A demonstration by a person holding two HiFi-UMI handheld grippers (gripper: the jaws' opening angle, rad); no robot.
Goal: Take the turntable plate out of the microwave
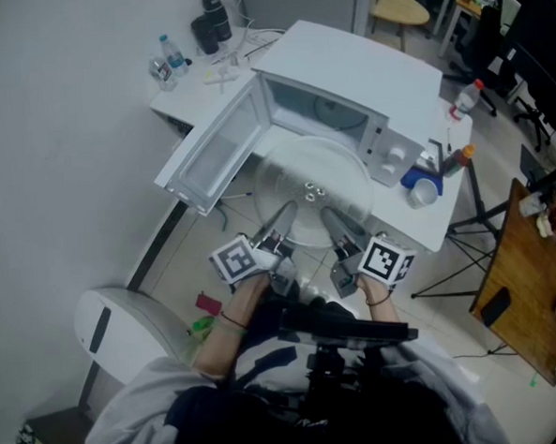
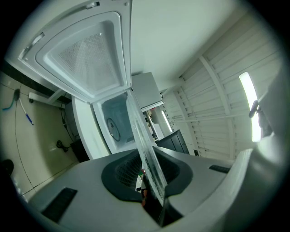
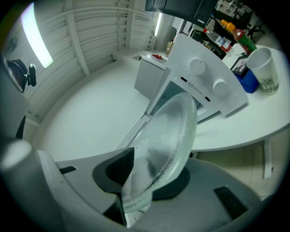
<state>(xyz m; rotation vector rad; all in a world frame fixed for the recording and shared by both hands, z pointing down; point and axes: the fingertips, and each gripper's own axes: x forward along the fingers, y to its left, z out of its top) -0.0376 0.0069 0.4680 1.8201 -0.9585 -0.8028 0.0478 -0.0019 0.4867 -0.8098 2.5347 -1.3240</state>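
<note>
Head view: the left claw [image 1: 282,216] and the right claw [image 1: 332,220] each grip the near rim of the glass turntable plate [image 1: 311,179], side by side. The plate lies roughly flat just outside the mouth of the microwave [image 1: 362,66]. Its far rim points toward the cavity and its near rim hangs past the front edge of the table [image 1: 438,221]. The door [image 1: 213,150] stands swung open to the left.

In the left gripper view the left claw [image 2: 147,177] is narrowly parted, its dark pads pressed on the plate [image 2: 144,145]. The plate shows edge-on as a thin clear strip running away toward the microwave cavity [image 2: 113,122]. Only this view looks into that cavity, past the door [image 2: 84,54].

In the right gripper view the right claw [image 3: 147,179] stands a little wider and is clamped on the rim. The plate [image 3: 170,131] shows its broad round face here. Only this view shows the two knobs [image 3: 206,74] and, further right, a cup [image 3: 263,68] on the table [image 3: 253,118].
</note>
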